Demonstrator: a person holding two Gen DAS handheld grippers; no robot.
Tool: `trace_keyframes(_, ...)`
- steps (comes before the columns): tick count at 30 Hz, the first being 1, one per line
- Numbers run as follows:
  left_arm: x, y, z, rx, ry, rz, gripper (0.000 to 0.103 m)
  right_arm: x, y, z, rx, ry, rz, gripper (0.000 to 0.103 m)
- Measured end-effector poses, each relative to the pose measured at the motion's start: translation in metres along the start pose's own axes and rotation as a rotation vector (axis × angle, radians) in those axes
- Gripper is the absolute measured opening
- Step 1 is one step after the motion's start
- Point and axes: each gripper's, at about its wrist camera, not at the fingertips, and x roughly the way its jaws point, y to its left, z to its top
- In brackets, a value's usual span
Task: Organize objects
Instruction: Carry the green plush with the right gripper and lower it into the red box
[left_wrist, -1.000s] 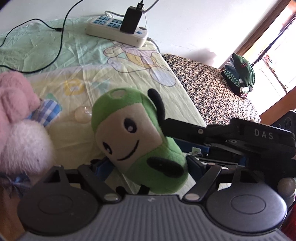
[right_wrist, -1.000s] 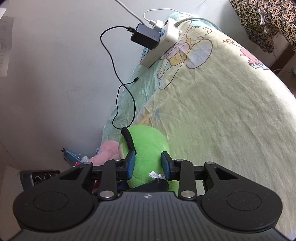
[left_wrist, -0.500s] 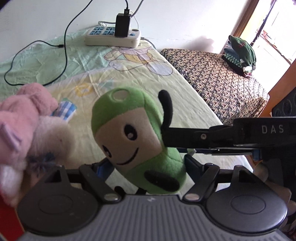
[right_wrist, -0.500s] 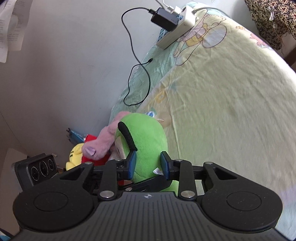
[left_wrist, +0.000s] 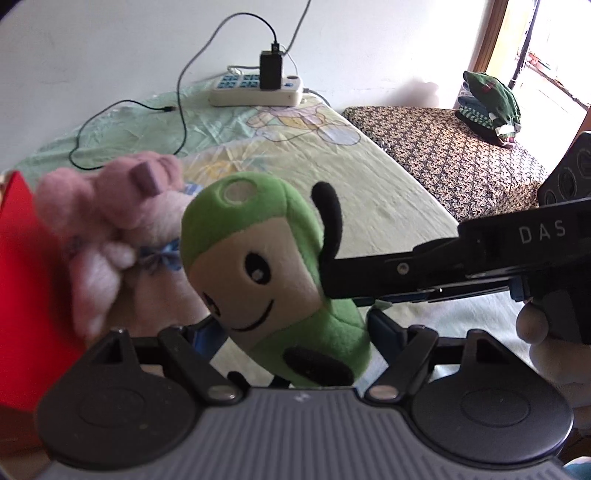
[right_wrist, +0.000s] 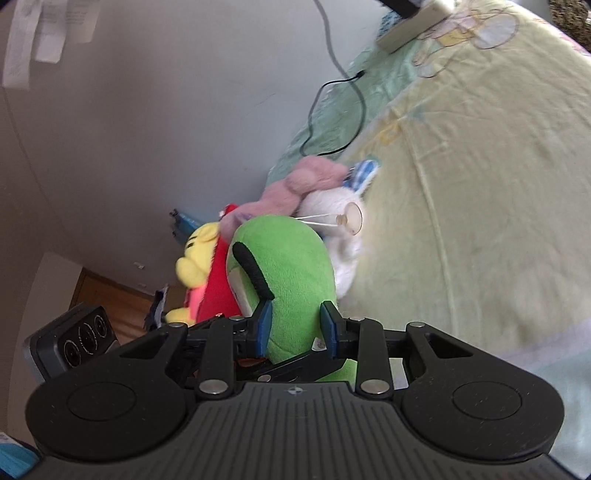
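Note:
A green plush toy with a smiling cream face and black ears hangs above the bed, held from two sides. My left gripper is shut on its lower body, a blue pad on either side. From the right, my right gripper reaches in level and pinches the toy behind its ear. In the right wrist view, the right gripper squeezes the green plush toy between its blue pads. A clear suction cup on a string juts from the toy's top.
A pink and white plush and a yellow bear in red lie at the bed's end by the wall. A power strip with charger and cable sits on the sheet. Folded clothes rest on a patterned cover.
Both grippers carried the green plush toy up and toward the bed's end by the wall. The pink plush and the yellow bear are now much nearer. Both grips stayed the same.

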Motion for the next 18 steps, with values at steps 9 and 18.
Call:
trace_keyframes(9,-0.055,0.015,-0.017,-0.03,-0.109,0.086,0.079,0.019,0.042,-0.004,-0.093,0.026,0.118,0.032)
trace_keyframes(18,-0.117,0.039,-0.027,-0.063,-0.245,0.152,0.079,0.041,0.104,-0.01,-0.198,-0.019,0.19,0.032)
